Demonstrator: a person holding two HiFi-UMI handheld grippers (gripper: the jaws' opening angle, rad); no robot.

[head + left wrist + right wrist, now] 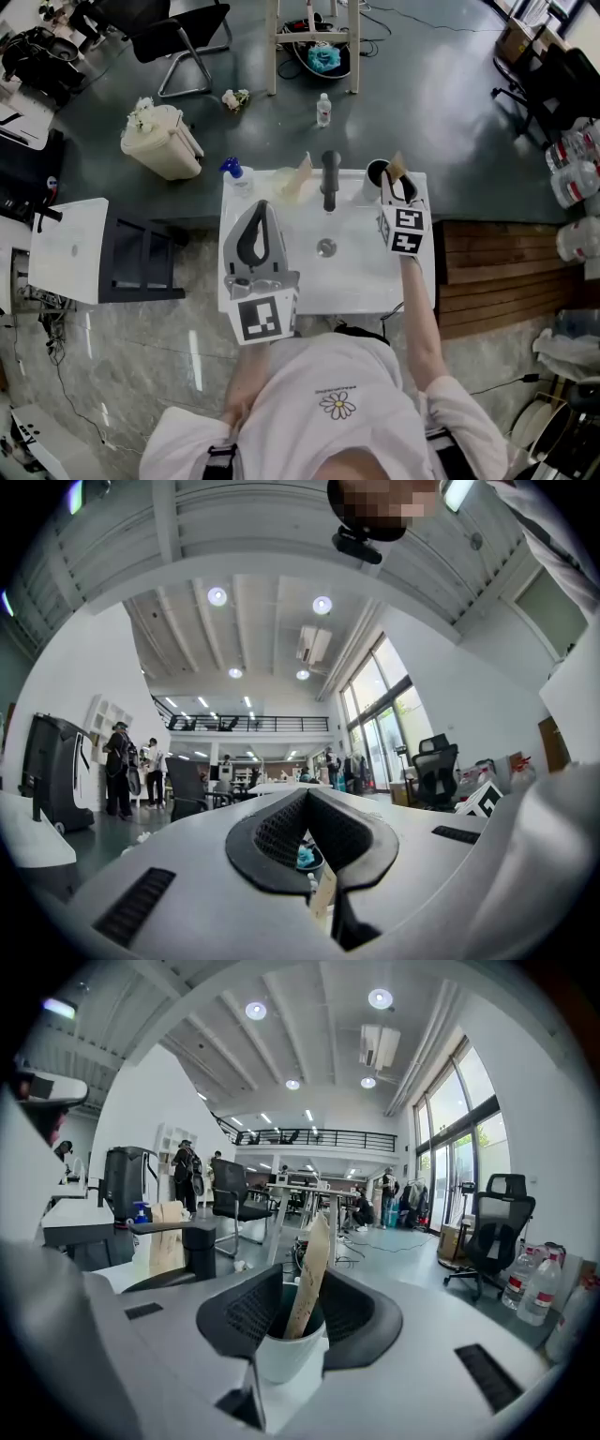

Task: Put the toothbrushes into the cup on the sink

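From the head view, a white sink (361, 277) carries a black faucet (329, 180) at the middle of its back edge. A white cup (375, 176) stands just right of the faucet, with one toothbrush carton (397, 167) in it, lower end down in the cup and top end sticking out. A second toothbrush carton (302, 176) stands just left of the faucet, and a blue-capped bottle (234, 174) is further left, at the sink's corner. The right tool (399, 185) is at the cup, right of the faucet; the left tool (258, 208) hangs over the sink's left side, nearer the person than the faucet. The shirt bears a daisy print with a line of writing too small to read. In the left gripper view, the left tool (307, 799) is closed, its tips together and nothing gripped; through its gap part of a beige carton (323, 892) shows. In the right gripper view, the right tool (305, 1281) stands open on either side of the cup (281, 1358), its pads clear of the carton (311, 1269). The carton's long axis runs near vertical, tilted slightly right, and its faint print is unreadable. The faucet (197, 1246) lies to the left, with the other carton (169, 1232) beyond it.
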